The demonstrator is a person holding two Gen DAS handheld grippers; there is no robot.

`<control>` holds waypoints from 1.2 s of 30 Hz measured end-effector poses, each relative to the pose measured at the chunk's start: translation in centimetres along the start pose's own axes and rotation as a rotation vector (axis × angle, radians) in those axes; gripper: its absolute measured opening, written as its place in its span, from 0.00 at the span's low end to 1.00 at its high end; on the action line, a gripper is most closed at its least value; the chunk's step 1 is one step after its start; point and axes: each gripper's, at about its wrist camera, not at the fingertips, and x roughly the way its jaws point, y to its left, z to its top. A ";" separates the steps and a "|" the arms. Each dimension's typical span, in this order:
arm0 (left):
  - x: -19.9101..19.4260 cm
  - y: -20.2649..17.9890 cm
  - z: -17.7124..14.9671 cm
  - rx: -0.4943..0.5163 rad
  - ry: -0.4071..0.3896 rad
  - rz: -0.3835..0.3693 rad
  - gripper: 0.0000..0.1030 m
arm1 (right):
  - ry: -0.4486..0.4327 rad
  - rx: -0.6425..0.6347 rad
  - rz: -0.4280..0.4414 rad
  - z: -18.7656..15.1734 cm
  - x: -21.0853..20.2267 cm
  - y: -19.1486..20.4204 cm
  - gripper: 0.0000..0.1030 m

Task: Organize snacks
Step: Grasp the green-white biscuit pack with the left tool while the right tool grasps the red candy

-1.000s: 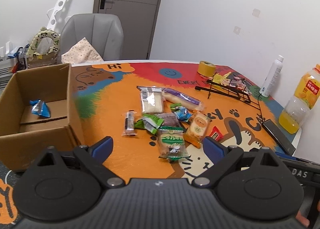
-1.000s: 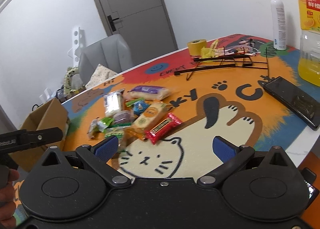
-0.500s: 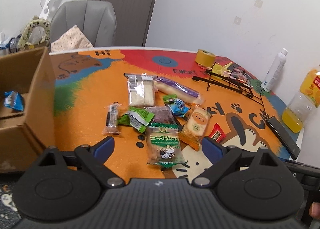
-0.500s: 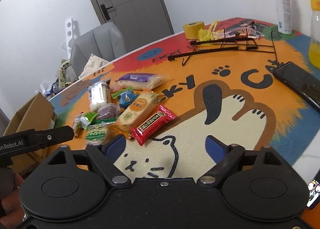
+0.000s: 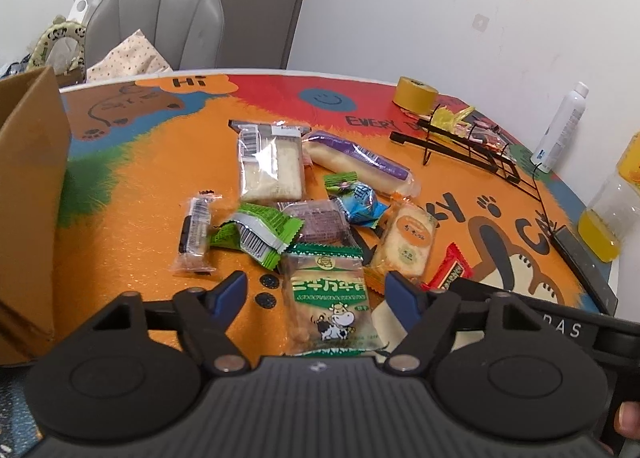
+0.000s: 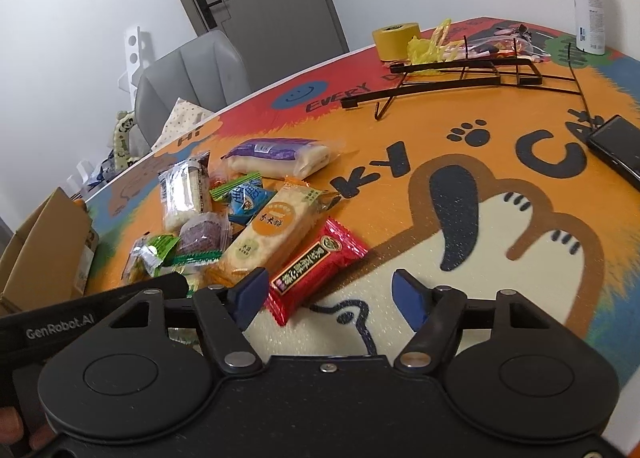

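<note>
Several snack packets lie heaped on the orange cat-print table (image 5: 132, 186). My left gripper (image 5: 316, 294) hovers low over the near edge of the heap. A green and white cow-print packet (image 5: 328, 298) lies between its closing jaws, and the pads are clear of it. The jaws of my right gripper (image 6: 330, 294) are closing too, with a red packet (image 6: 316, 270) between them, close to the left finger (image 6: 252, 290) and not pinched. An orange-label cracker packet (image 6: 268, 234) lies just beyond. An open cardboard box (image 5: 32, 198) stands at the table's left.
At the far right are a yellow tape roll (image 5: 414, 94), a black wire rack (image 5: 472, 146), a white spray bottle (image 5: 560, 130), an orange juice bottle (image 5: 612, 218) and a dark phone (image 5: 584, 270). A grey chair (image 5: 160, 22) stands behind the table.
Both grippers have come forward and down toward the snack heap, and both pairs of jaws have narrowed. The snacks have not moved.
</note>
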 end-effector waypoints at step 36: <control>-1.3 0.1 -0.8 0.066 0.007 0.014 0.45 | -0.009 -0.135 -0.022 -0.6 -2.0 3.3 0.21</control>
